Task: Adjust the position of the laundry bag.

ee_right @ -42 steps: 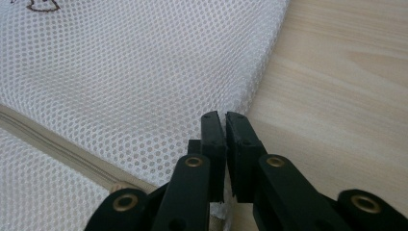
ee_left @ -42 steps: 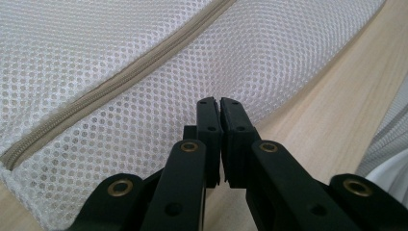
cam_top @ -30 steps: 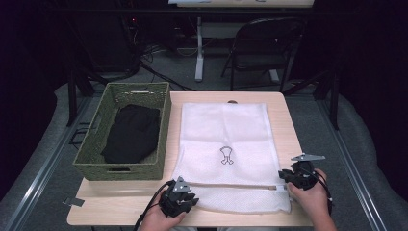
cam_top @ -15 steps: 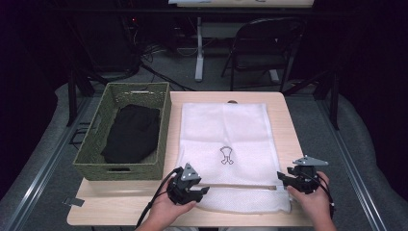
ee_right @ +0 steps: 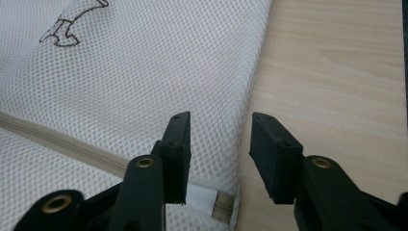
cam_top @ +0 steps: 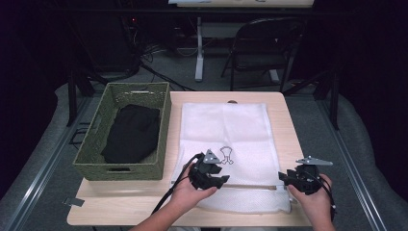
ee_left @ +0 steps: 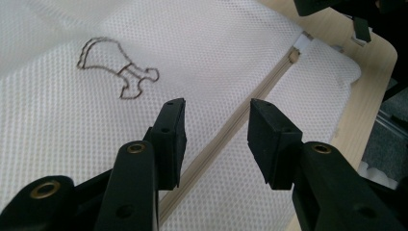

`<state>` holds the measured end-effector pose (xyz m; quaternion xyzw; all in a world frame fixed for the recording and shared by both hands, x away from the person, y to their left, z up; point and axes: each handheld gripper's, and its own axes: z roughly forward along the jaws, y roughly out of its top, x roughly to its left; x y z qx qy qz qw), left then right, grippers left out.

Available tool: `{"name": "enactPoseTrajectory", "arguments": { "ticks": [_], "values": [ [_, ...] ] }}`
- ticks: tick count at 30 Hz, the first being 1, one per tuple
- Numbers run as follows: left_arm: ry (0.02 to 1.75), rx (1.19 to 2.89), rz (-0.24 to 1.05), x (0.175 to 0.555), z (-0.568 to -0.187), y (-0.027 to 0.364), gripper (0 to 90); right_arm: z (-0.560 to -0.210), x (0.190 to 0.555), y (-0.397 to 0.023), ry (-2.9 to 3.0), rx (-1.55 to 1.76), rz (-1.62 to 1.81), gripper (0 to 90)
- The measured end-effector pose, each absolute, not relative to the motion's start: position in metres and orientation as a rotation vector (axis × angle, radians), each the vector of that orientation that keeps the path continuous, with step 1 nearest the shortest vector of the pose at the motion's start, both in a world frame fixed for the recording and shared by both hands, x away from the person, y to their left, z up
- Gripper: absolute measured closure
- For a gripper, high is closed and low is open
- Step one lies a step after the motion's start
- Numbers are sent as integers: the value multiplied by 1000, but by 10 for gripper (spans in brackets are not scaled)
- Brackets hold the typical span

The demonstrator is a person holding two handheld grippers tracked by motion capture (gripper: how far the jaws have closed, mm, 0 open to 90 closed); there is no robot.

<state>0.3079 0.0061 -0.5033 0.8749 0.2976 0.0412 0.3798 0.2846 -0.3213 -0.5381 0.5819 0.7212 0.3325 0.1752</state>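
White honeycomb-mesh laundry bag (cam_top: pixel 226 130), beige zipper (ee_left: pixel 231 129).

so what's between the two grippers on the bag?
The beige zipper of the white mesh bag spans from left gripper to right gripper, in the high view.

A green basket (cam_top: pixel 91 159) sits on the left part of the bench (cam_top: pixel 120 211). A black cloth (cam_top: pixel 132 134) lies folded inside the basket. Far behind the basket and off to its right, a dark folding chair (cam_top: pixel 262 48) stands on the grey floor (cam_top: pixel 178 72).
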Motion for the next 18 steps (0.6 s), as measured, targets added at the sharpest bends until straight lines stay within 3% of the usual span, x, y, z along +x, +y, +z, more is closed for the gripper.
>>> {"name": "enactPoseTrajectory", "arguments": {
  "ticks": [7,18],
  "values": [
    [692,2264,48,311,-498,-30,603,-535,273,-321,2054,1706,923,662],
    [614,2304,-16,314,-506,-76,637,-549,277,-321,2107,1747,894,683]
  ]
}}
